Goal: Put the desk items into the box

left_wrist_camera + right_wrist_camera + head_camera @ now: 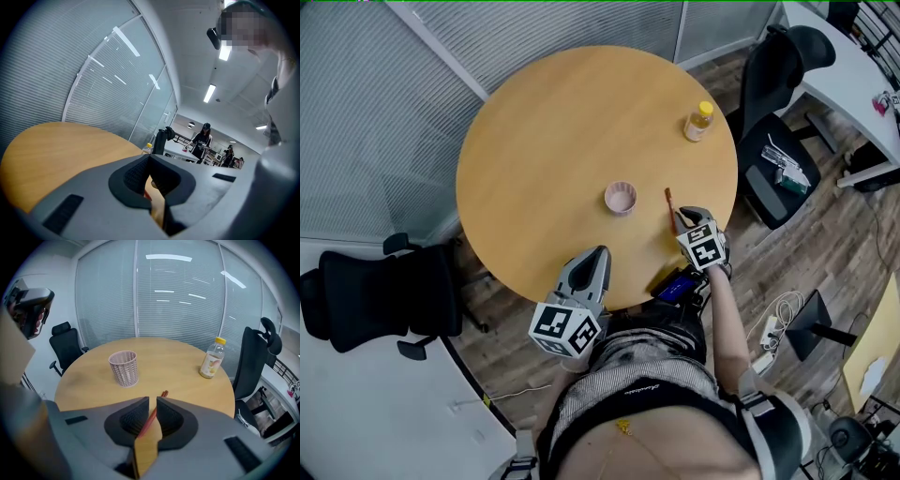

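Red pencil (152, 414) is lying on the desk (178, 366) near the pink mesh cup (124, 368), and the right gripper (153, 399) is straddling it, jaws barely apart, not pinching. Best be closing squarely before lifting. Left gripper (149, 159) is sitting closed, empty.
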Tool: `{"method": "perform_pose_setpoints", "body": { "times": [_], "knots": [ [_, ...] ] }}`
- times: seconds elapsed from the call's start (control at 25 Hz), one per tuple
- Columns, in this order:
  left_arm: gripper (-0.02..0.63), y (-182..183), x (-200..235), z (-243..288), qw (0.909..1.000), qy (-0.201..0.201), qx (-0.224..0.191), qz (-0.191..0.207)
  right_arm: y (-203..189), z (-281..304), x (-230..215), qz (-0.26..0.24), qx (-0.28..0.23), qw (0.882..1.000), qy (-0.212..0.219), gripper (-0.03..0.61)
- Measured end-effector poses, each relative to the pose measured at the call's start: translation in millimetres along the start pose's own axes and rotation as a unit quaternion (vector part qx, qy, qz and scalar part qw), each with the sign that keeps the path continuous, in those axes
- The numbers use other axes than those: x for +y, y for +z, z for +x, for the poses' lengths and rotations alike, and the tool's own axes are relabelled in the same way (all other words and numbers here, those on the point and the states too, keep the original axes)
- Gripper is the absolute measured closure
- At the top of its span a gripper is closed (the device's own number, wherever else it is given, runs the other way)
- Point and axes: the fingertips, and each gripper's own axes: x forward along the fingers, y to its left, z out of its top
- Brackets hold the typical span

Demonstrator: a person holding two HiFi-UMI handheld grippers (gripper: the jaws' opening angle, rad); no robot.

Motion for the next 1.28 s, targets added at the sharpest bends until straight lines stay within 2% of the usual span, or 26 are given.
{"method": "perform_pose_setpoints", "body": {
  "times": [0.16,0.36,0.52,0.8,1.08,1.28],
  "knots": [
    [0.612,-1,1,-1,1.0000,0.000,0.001,0.001,-13,13,2,0.010,0.024,1.000,0.014,0.489],
    [0.612,-4,4,-6,1.0000,0.000,0.007,-0.003,-32,28,8,0.004,0.061,0.998,0.019,0.483],
    [0.612,-7,7,-7,0.9999,0.001,0.013,-0.003,-45,38,12,0.018,0.084,0.996,0.028,0.466],
    [0.612,-9,11,-4,0.9998,-0.004,0.021,-0.003,-61,53,8,0.026,0.112,0.993,0.005,0.459],
    [0.612,-11,11,-1,0.9996,-0.012,0.027,-0.002,-68,56,13,0.068,0.098,0.993,0.024,0.465],
    [0.612,-10,10,1,0.9994,-0.018,0.028,-0.003,-65,54,5,0.071,0.089,0.993,0.009,0.499]
  ]
}}
